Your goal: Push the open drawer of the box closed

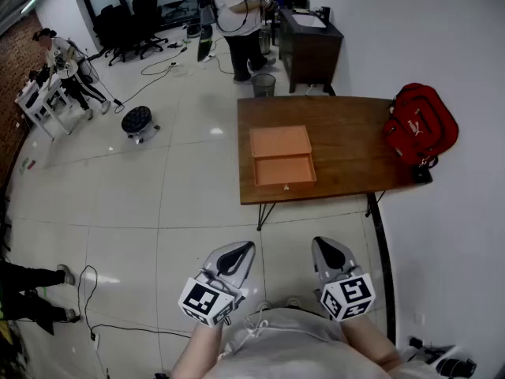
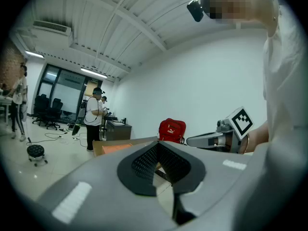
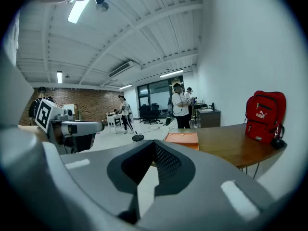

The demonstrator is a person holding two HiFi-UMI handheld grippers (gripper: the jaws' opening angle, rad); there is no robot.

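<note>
An orange box (image 1: 280, 142) lies on the brown wooden table (image 1: 347, 144), its drawer (image 1: 285, 171) pulled out toward me with a small knob on the front. Both grippers hang close to my body, well short of the table and over the floor. My left gripper (image 1: 237, 253) and right gripper (image 1: 327, 247) are each shut with nothing between the jaws. The left gripper view has its tips (image 2: 157, 144) meeting in front of the box (image 2: 113, 147). From the right gripper (image 3: 154, 143), the box (image 3: 183, 138) sits beyond at the table's near-left end.
A red backpack (image 1: 420, 125) sits at the table's right edge by the white wall. Behind the table stand a dark cabinet (image 1: 309, 42), a small bin (image 1: 263, 84) and a person (image 1: 241, 14). A black stool (image 1: 138, 121) and cables lie on the floor to the left.
</note>
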